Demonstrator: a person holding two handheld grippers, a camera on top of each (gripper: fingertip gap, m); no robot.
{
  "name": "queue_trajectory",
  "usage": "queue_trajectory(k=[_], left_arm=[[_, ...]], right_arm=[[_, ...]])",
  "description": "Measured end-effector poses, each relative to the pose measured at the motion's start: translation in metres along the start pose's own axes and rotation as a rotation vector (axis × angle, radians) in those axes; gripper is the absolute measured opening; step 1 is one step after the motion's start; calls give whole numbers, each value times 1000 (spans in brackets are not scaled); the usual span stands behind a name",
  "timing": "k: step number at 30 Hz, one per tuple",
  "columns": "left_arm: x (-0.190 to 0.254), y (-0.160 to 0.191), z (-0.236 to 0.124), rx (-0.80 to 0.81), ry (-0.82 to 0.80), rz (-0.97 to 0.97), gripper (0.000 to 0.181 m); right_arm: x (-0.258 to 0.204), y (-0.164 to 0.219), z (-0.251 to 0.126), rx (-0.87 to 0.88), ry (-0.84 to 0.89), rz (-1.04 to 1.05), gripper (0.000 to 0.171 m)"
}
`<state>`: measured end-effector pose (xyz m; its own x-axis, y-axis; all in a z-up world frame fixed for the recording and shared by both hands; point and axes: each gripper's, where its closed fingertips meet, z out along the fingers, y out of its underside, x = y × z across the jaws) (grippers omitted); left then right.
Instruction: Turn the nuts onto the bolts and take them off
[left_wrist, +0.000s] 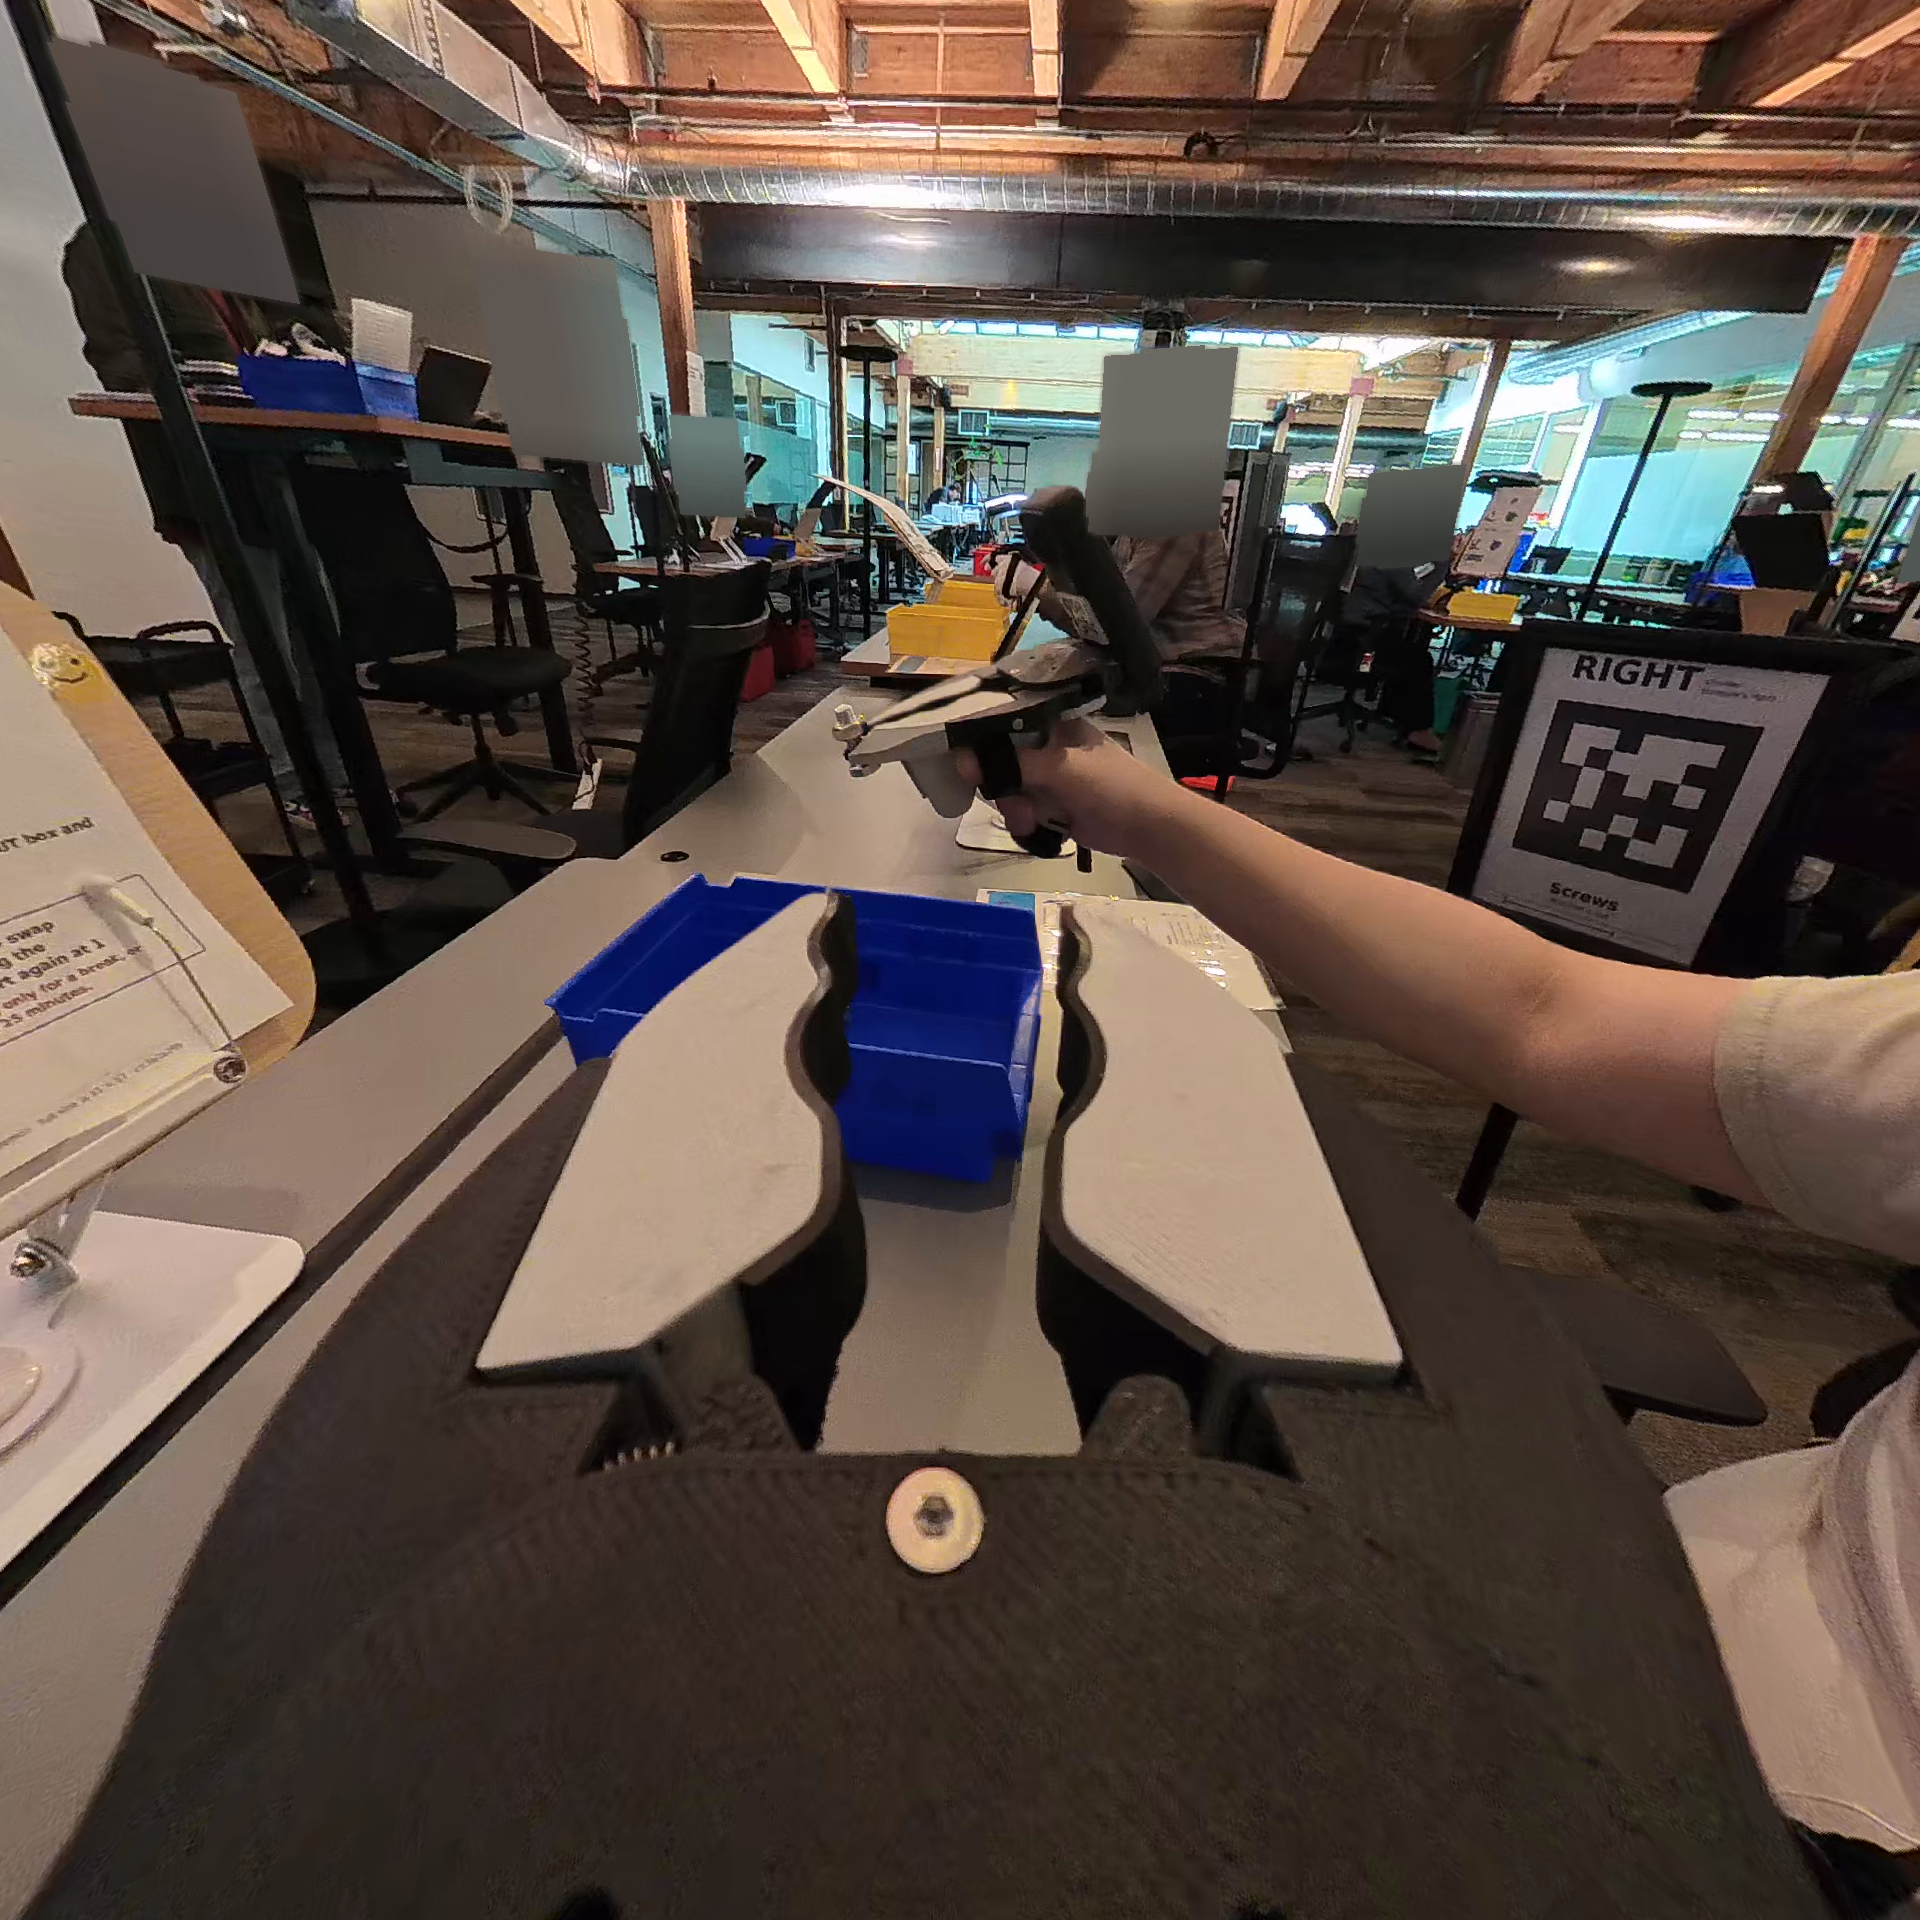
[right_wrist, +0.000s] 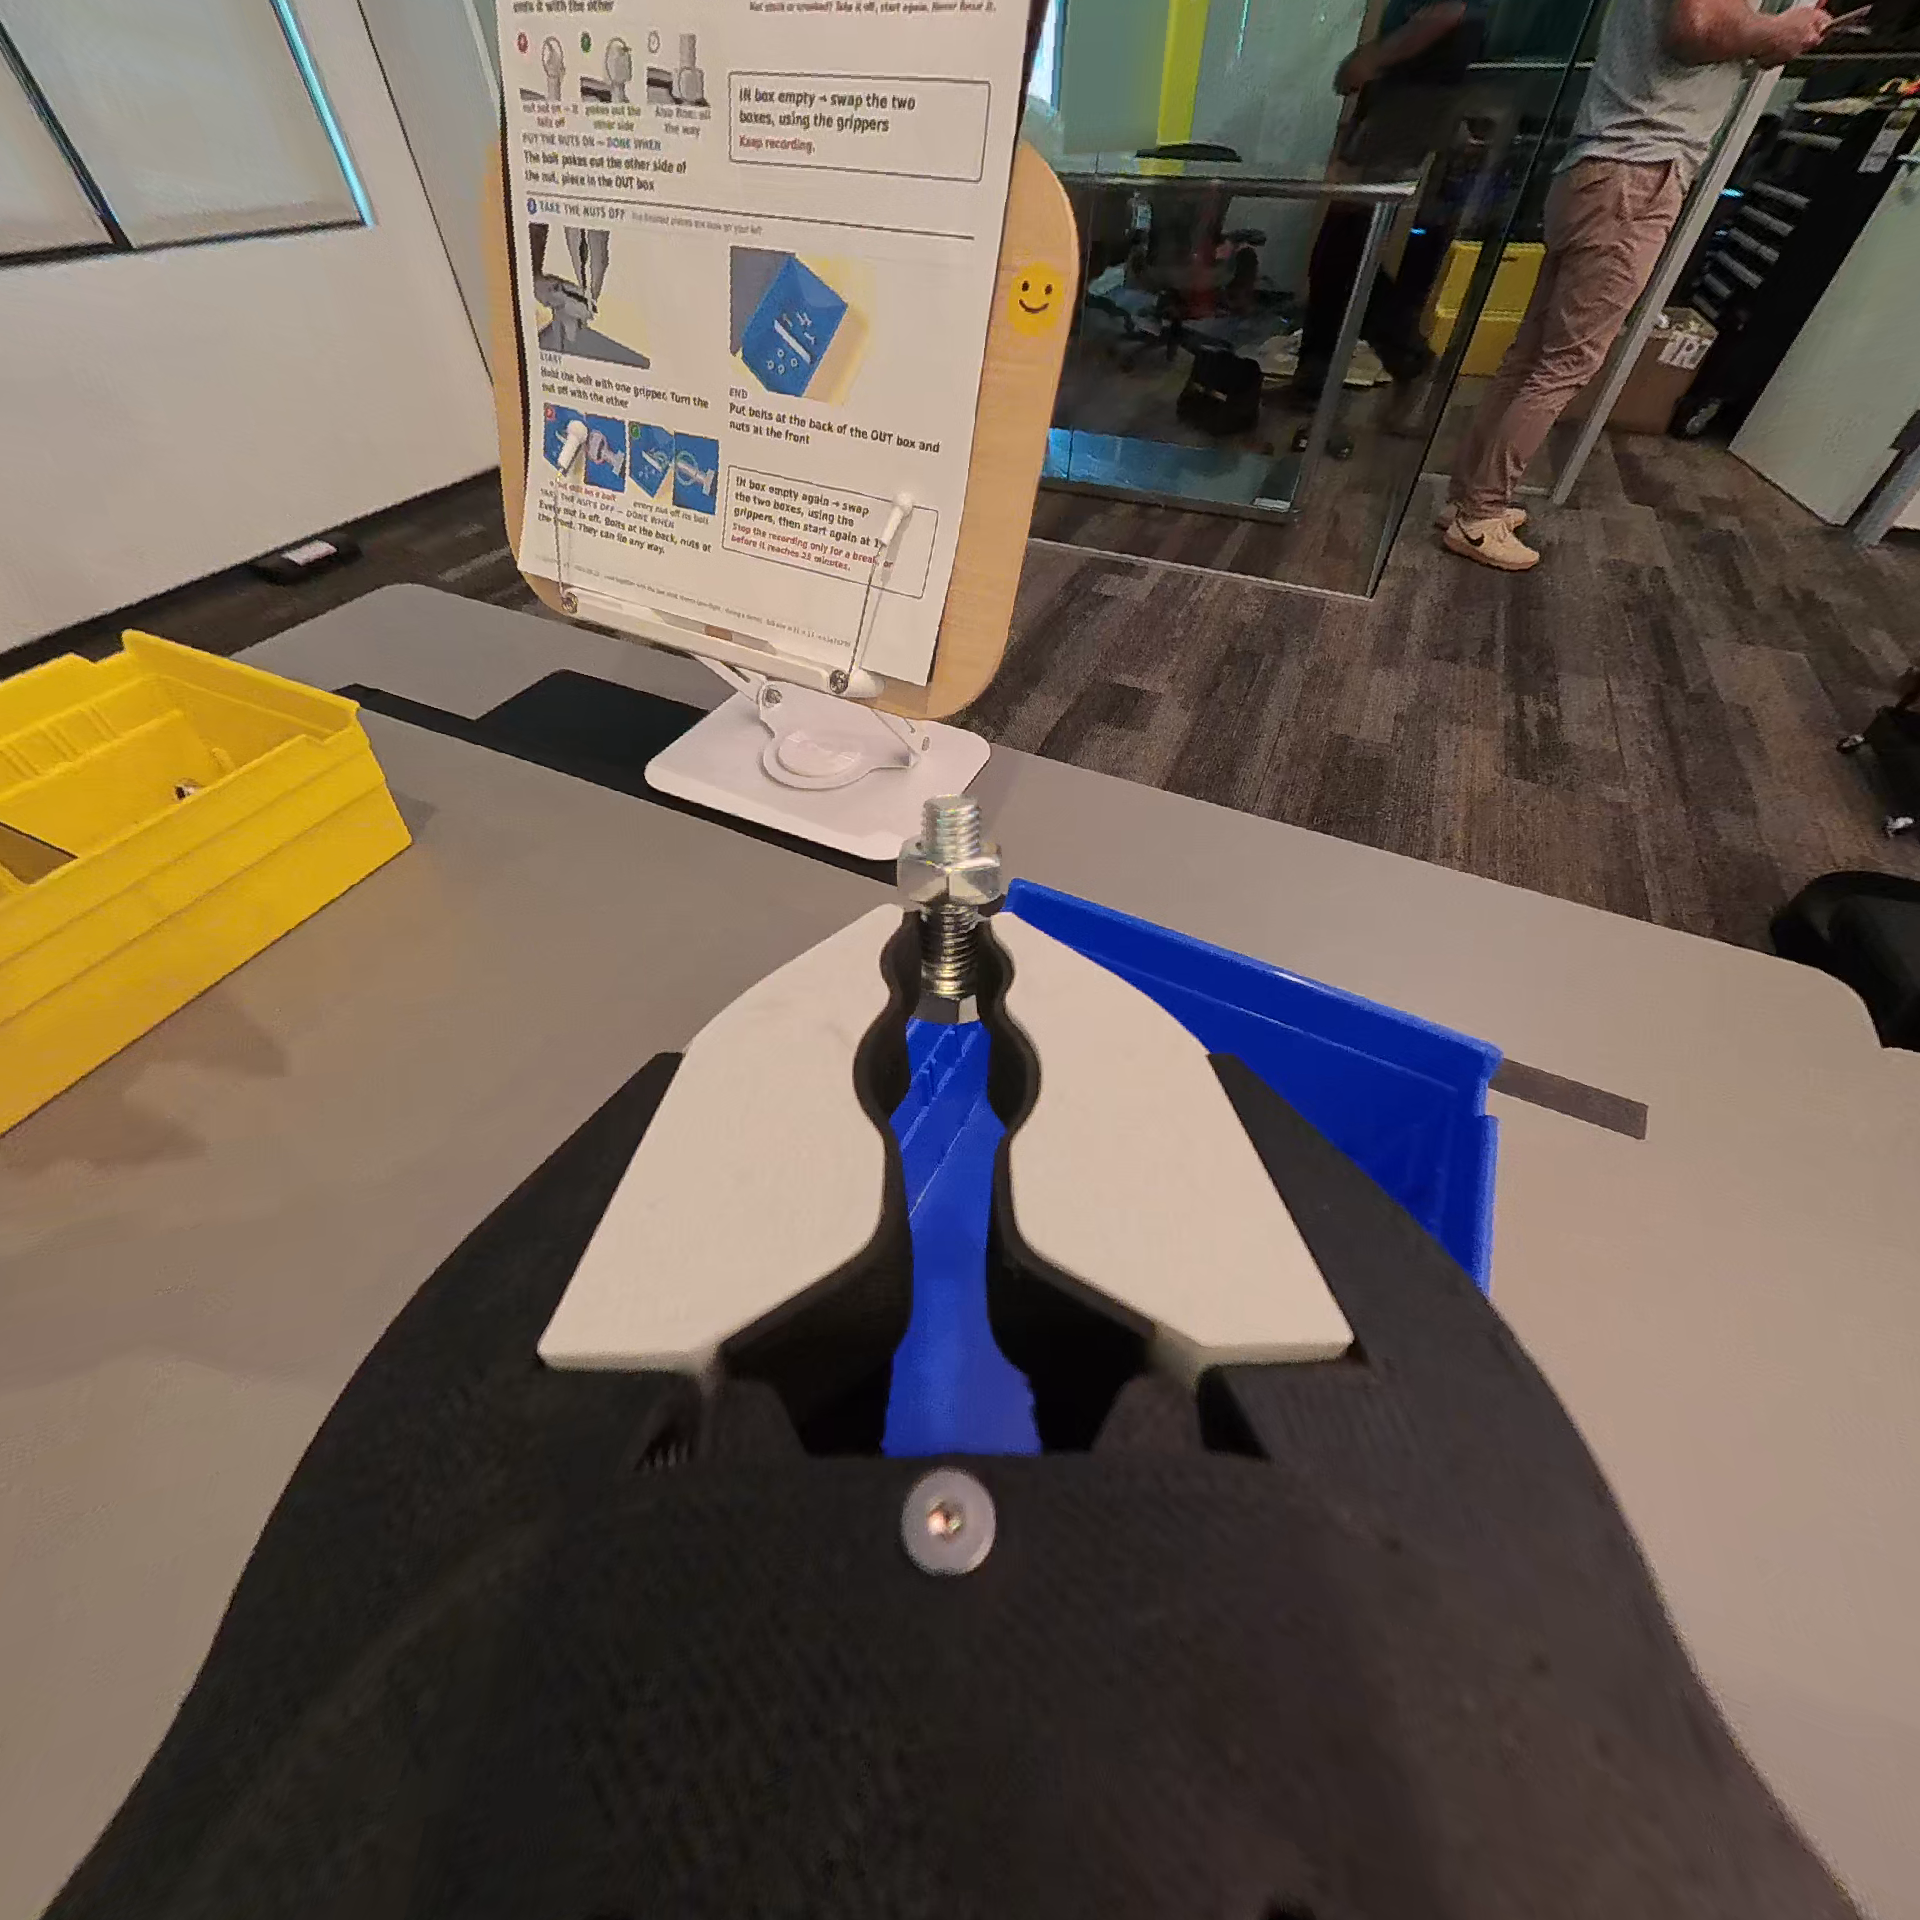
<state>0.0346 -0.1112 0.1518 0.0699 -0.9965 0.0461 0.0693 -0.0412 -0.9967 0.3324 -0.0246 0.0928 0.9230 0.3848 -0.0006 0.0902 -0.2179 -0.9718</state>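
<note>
My right gripper (right_wrist: 948, 940) is shut on a silver bolt (right_wrist: 952, 961), held upright by its lower shank above the blue bin (right_wrist: 1299, 1049). A silver hex nut (right_wrist: 948, 871) sits on the thread, and the thread end pokes out above it. In the left wrist view the right gripper (left_wrist: 856, 744) is raised in a hand beyond the blue bin (left_wrist: 935, 1049), with the bolt and nut (left_wrist: 845, 720) at its tip. My left gripper (left_wrist: 951, 935) is open and empty, its fingers (left_wrist: 727, 1091) spread in front of the blue bin, well short of the bolt.
A yellow bin (right_wrist: 177, 821) stands on the grey table (right_wrist: 623, 987) at the left. An instruction sheet on a white stand (right_wrist: 769, 343) is at the table's far edge, also at the left in the left wrist view (left_wrist: 114, 935). A framed marker sign (left_wrist: 1642, 800) stands at the right. A person's arm (left_wrist: 1403, 966) reaches across. The tips of one gripper are about 30 centimetres away from the tips of the other.
</note>
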Motion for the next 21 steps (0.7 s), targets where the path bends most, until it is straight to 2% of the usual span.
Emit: queue_trajectory(k=[9, 21], left_arm=[[-2, -3, -5, 9, -15, 10, 36], [-6, -6, -11, 12, -42, 19, 34]], right_arm=[[2, -2, -2, 14, 7, -9, 10], [14, 25, 12, -139, 39, 1, 10]])
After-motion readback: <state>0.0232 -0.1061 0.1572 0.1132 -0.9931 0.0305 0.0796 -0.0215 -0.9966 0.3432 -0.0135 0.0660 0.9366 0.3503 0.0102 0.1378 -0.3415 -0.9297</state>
